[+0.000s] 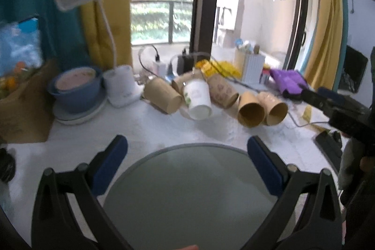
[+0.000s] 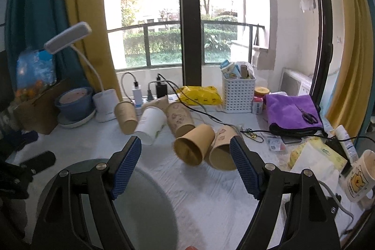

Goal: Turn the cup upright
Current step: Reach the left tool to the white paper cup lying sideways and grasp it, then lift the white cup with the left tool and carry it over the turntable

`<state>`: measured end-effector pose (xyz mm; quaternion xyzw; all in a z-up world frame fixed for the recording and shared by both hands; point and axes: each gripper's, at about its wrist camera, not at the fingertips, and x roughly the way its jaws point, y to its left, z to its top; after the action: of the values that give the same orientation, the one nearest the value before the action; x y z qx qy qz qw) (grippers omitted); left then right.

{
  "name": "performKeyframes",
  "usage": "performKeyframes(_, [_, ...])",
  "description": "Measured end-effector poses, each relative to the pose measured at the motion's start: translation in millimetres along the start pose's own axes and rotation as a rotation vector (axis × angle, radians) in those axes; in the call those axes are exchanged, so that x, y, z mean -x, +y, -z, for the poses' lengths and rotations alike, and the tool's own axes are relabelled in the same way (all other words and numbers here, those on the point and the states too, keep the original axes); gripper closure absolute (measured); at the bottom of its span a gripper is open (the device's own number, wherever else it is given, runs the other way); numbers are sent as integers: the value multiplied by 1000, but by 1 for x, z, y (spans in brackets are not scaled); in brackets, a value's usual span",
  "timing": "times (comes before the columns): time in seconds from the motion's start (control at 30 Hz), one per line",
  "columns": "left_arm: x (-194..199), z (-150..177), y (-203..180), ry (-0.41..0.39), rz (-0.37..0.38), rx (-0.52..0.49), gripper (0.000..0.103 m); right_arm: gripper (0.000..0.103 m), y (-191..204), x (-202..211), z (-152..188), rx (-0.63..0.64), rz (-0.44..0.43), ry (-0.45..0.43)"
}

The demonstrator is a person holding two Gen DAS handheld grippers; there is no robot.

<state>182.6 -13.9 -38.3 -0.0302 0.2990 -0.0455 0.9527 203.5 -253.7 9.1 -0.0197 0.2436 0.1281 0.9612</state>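
1. Up front, my left gripper (image 1: 187,156) is spread wide over a grey round tray (image 1: 187,191), holding nothing; pads clear of the tray rim on both sides.
2. My right gripper (image 2: 186,163) is also spread wide and empty. Its right pad (image 2: 245,168) overlaps the mouth of the printed cup (image 2: 222,149) in the right wrist view; I cannot tell whether they touch.
3. Open room: a bare strip of white cloth table (image 2: 211,198) runs between the tray and the cups.
4. Edges: the table ends at the window wall behind; clutter hems both sides, a brown box (image 2: 39,114) on the left, a purple cloth (image 2: 293,114) and a mug (image 2: 358,175) on the right.
5. Cups: I count six paper cups, all on their sides in a loose row at mid-table. One white cup (image 2: 151,125), five brown. The plain brown cup (image 2: 194,144) lies nearest the right gripper, mouth toward me, just beside the printed one.
6. Other counts: one desk lamp (image 2: 103,102), one blue bowl (image 2: 75,102) on a plate, one white basket (image 2: 238,93), one yellow bag (image 2: 201,95), scissors (image 2: 309,117) on the purple cloth, two plugs in a power strip behind the cups.
7. Room: tall window with balcony rail, yellow and teal curtains on both sides.
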Motion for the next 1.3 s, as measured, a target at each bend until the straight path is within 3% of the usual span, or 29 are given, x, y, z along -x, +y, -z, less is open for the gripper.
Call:
performKeyframes(0.33, [-112,-36,-14,160,66,-17,1,23,-25,-76,-7,-43,-17,103])
performKeyframes(0.6, [-183,-52,-33,246,74,-29,1,23,-45,-100,-12,-81,-12,95])
performKeyframes(0.67, [-197,-55,-36,262,67,-27,7,23,-50,-104,-11,-88,-12,97])
performKeyframes(0.87, [-225,-57,-35,315,19,-41,20,23,-57,-112,-8,-106,-18,107])
performKeyframes(0.93, [-234,-56,-32,341,10,-36,36,23,-58,-114,-8,-108,-21,107])
performKeyframes(1.0, [-240,-53,-29,367,20,-22,43,23,-57,-115,-7,-110,-24,107])
performKeyframes(1.3, [-220,-63,-23,336,27,-31,44,23,-53,-108,-10,-103,-22,96])
